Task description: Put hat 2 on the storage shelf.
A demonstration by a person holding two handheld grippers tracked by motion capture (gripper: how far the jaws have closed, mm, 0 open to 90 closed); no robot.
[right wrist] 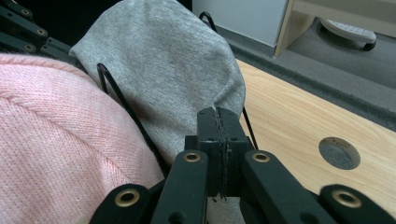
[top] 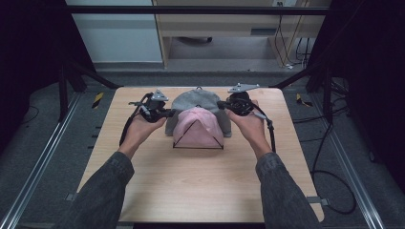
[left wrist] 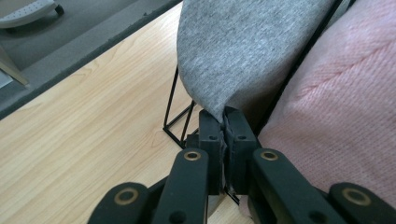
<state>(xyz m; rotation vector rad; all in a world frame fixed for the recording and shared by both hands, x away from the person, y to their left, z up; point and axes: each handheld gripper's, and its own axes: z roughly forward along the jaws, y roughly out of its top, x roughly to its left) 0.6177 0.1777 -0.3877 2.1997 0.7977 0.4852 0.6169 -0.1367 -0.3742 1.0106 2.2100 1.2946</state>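
Observation:
A grey knit hat [top: 198, 101] is draped over a black wire stand [left wrist: 176, 122] at the table's far middle, behind a pink knit hat [top: 197, 128] on the nearer wire frame. My left gripper [top: 168, 113] is shut on the grey hat's lower left edge; in the left gripper view the grey fabric [left wrist: 243, 51] is pinched between the jaws [left wrist: 223, 120]. My right gripper [top: 221, 105] is shut on the hat's lower right edge, with grey cloth [right wrist: 168, 70] caught at the jaw tips [right wrist: 217, 116]. The pink hat [right wrist: 56, 149] lies just beside both grippers.
The light wooden table [top: 200, 186] has bare room in front of the hats. A round grey cap [right wrist: 339, 153] is set in the tabletop near the right gripper. Dark frame rails and cables run along both sides of the table, with grey floor and furniture beyond.

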